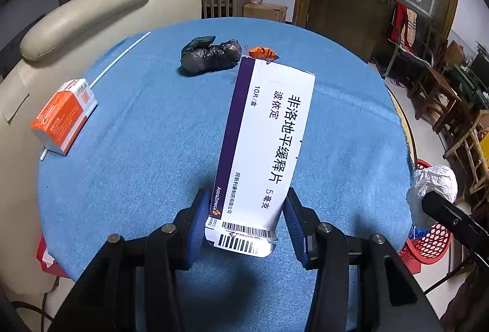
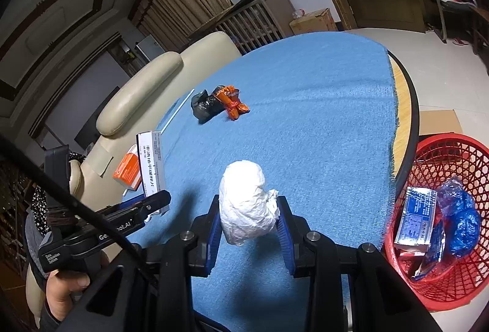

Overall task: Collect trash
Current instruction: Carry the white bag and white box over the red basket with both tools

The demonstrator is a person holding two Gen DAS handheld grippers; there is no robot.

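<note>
Left claw (image 1: 244, 219): closed on the near, barcode end of a white and purple medicine box (image 1: 262, 145), held above the desk (image 1: 152, 148); the box's long axis runs straight ahead, away from the claw.
Right claw (image 2: 249, 219): clamped on a crumpled white wad (image 2: 246, 203), both pads against its sides, lifted over the blue cloth.
Landmark: the red basket (image 2: 443, 155), standing on the floor just off the desk's edge, to the right of the right claw.
Basket contents: a blue and silver carton (image 2: 415, 219) and a blue plastic bag (image 2: 461, 219) lie inside it.
Key relation: the basket lies to the right of both claws; the right claw is clearly nearer, the left claw sits on the far side of it, so the wad looks likely to go in first.
Left on the desk: a black bag (image 1: 211, 54) and an orange wrapper (image 1: 262, 52) touching it, well apart from the basket toward the far edge; an orange box (image 1: 62, 115) on the side farthest from the basket, lying on a thin white stick (image 1: 122, 57).
Progress: judged partway, with two pieces in hand and at least three waiting.
Risk: the long box could snag on the basket rim if it swings in sideways.
</note>
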